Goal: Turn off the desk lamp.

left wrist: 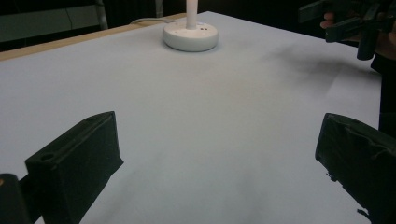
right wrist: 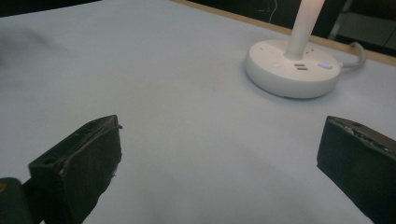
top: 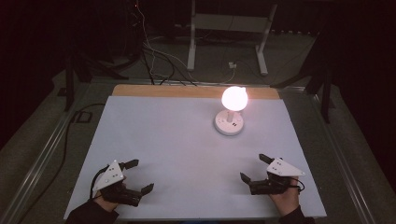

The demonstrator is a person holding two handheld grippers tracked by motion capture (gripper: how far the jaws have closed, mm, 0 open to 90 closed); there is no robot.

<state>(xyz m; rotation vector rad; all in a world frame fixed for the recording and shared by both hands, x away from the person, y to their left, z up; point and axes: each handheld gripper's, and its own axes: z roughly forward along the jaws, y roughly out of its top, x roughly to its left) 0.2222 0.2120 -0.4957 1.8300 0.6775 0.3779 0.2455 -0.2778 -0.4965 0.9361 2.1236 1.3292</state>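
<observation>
A small white lamp stands lit on the pale sheet, its glowing globe [top: 234,97] on a thin stem over a round white base [top: 229,123] [left wrist: 190,36] [right wrist: 293,69] with ports and a blue light. My left gripper [top: 139,176] [left wrist: 219,158] rests open near the front left edge, nothing between its jaws. Near the front right my right gripper [top: 254,168] [right wrist: 219,158] is open too and holds nothing. Both point toward the middle of the sheet, well short of the lamp. In the left gripper view the right gripper [left wrist: 345,23] sits at the top right.
The pale sheet [top: 163,140] covers a wooden table [top: 154,90] whose far edge shows as a tan strip. A white cable [right wrist: 355,53] leaves the lamp base toward the back. Cables and a white stand [top: 229,28] are on the dark floor behind.
</observation>
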